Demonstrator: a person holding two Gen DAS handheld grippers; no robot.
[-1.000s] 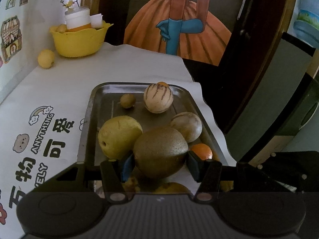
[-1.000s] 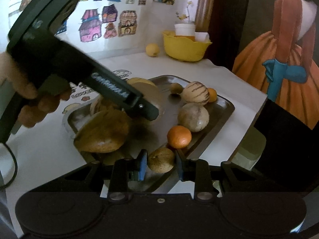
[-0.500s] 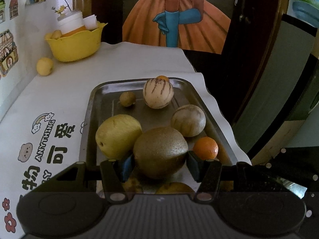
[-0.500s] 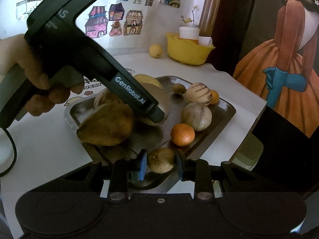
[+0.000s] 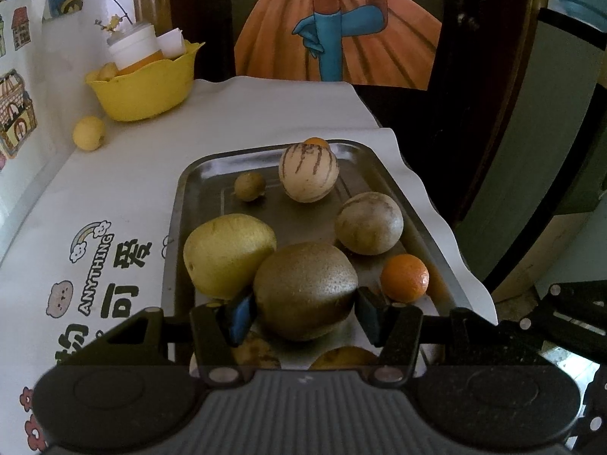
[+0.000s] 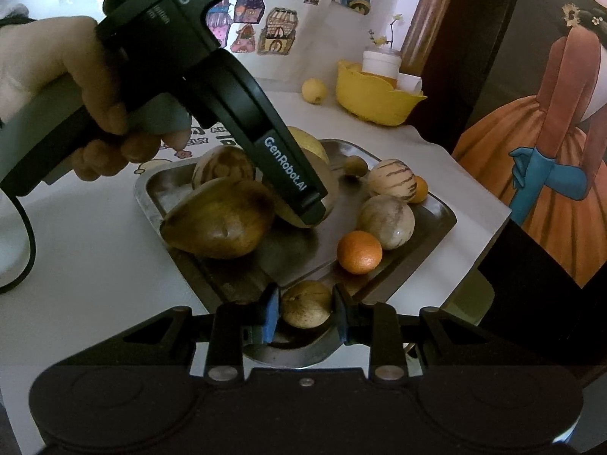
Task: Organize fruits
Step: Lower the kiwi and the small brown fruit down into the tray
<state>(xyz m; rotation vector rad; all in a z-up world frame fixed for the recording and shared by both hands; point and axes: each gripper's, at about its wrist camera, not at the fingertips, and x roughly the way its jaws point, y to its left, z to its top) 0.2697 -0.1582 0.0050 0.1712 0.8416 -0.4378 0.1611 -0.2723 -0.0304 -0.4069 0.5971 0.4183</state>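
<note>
Fruit fills a metal tray (image 5: 182, 204) set on a white cloth (image 5: 125, 174) printed with cartoons and writing. The left gripper (image 5: 305, 309) is clenched on a large brown-green fruit (image 5: 305, 290), its blue pads pressed to both sides, over the near part of the tray. Just left of it, touching, lies a big yellow fruit (image 5: 227, 252). Toward the tray's far end sit a striped cream melon (image 5: 308, 172) with a small orange fruit (image 5: 316, 142) half hidden behind it, and a small olive-brown fruit (image 5: 249, 186) to the melon's left. A round mottled fruit (image 5: 368, 223) rests by the tray's right rim, and an orange (image 5: 404, 277) lies nearer, beside the right pad.

From the right wrist view, the right gripper (image 6: 306, 311) grasps a small tan fruit (image 6: 306, 303) between its pads at the tray's near edge. A large brown mango-shaped fruit (image 6: 218, 223) lies on the left part of the tray, with the left hand (image 6: 76, 87) holding its tool above it. Beyond the tray, well apart, stand a yellow bowl (image 5: 140, 89) holding a white-lidded jar (image 5: 132, 51), and a small lemon (image 5: 89, 132) on the cloth beside the bowl.
</note>
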